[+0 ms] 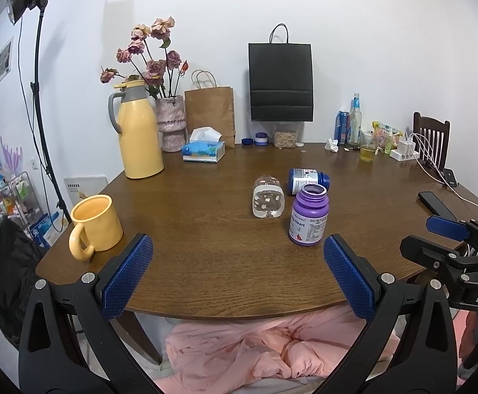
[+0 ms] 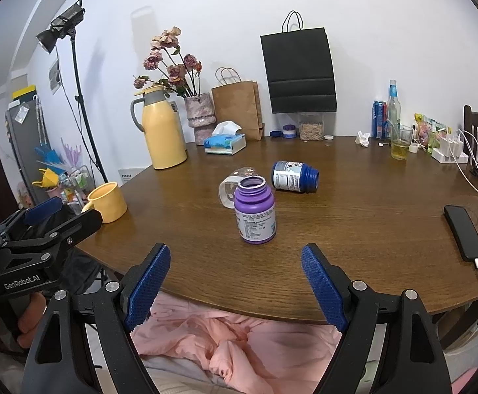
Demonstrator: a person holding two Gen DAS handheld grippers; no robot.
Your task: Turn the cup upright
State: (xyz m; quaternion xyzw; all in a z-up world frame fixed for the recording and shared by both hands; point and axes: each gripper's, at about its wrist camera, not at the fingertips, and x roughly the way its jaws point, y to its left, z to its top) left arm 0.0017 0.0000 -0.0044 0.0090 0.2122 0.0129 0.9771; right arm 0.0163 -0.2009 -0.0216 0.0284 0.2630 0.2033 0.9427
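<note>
My left gripper [image 1: 238,274] and right gripper [image 2: 235,282] both hang spread wide at the table's [image 1: 206,262] near edge, holding nothing. Ahead stands the purple bottle [image 2: 254,209] (uncapped); just behind it, the clear cup [image 1: 268,200] lies on its side beside the toppled blue bottle [image 1: 308,181].

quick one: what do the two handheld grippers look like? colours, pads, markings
Both match: black plastic bodies with triangular cut-outs and silver pivot bolts, each with two blue fingers carrying diamond-textured pads. The left gripper shows white "GenRobot.AI" lettering on its side in the right wrist view. The right gripper shows white "DAS" on its side in the left wrist view. No cables visible on either.
</note>
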